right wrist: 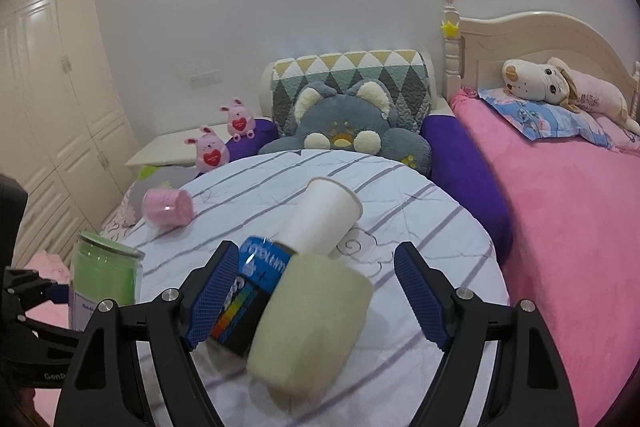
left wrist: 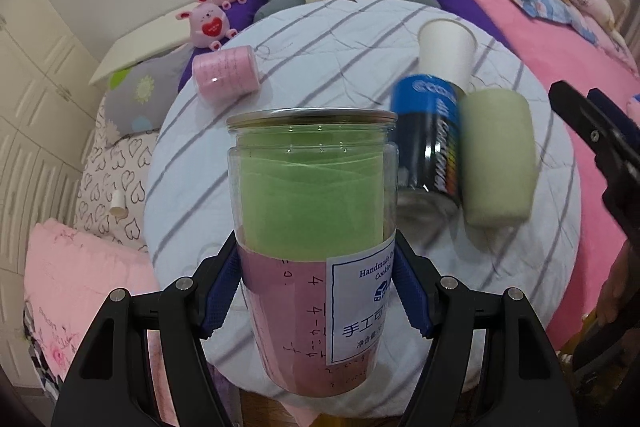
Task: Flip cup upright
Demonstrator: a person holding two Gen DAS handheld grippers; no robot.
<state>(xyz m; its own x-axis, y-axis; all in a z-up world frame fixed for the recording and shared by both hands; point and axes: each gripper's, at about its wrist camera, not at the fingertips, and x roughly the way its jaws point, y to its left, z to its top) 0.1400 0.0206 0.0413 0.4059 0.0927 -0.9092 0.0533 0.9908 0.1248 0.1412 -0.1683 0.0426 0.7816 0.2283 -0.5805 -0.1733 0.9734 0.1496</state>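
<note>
The pale green cup point(right wrist: 310, 327) lies on its side on the round striped desk point(right wrist: 440, 211), directly ahead of the right tool point(right wrist: 316, 297) and between its two blue pads point(right wrist: 418, 293), which stand wide apart and touch nothing. The left pad sits beside the blue can point(right wrist: 244, 291), the right pad well clear of the cup's far side. The cup's long axis runs slantwise to the tool's line of reach: one end points toward the camera and slightly left, the other tips away to the upper right. Which end is the mouth cannot be told, as the cup is blurred.

Taking that cup as the landmark, the blue can lies touching it on its left, also tipped over, and a white paper cup point(right wrist: 324, 215) lies on its side just behind the two. A pink spool point(right wrist: 168, 207) rests well to the left and further back.

The left tool point(left wrist: 318, 293) is clenched on a clear jar point(left wrist: 314, 227) with green and pink paper inside, held upright to the left of the cup, so it is occupied. The right tool is the nearer and the free one; the cup probably needs gripping across its width, then a roll of the wrist.
</note>
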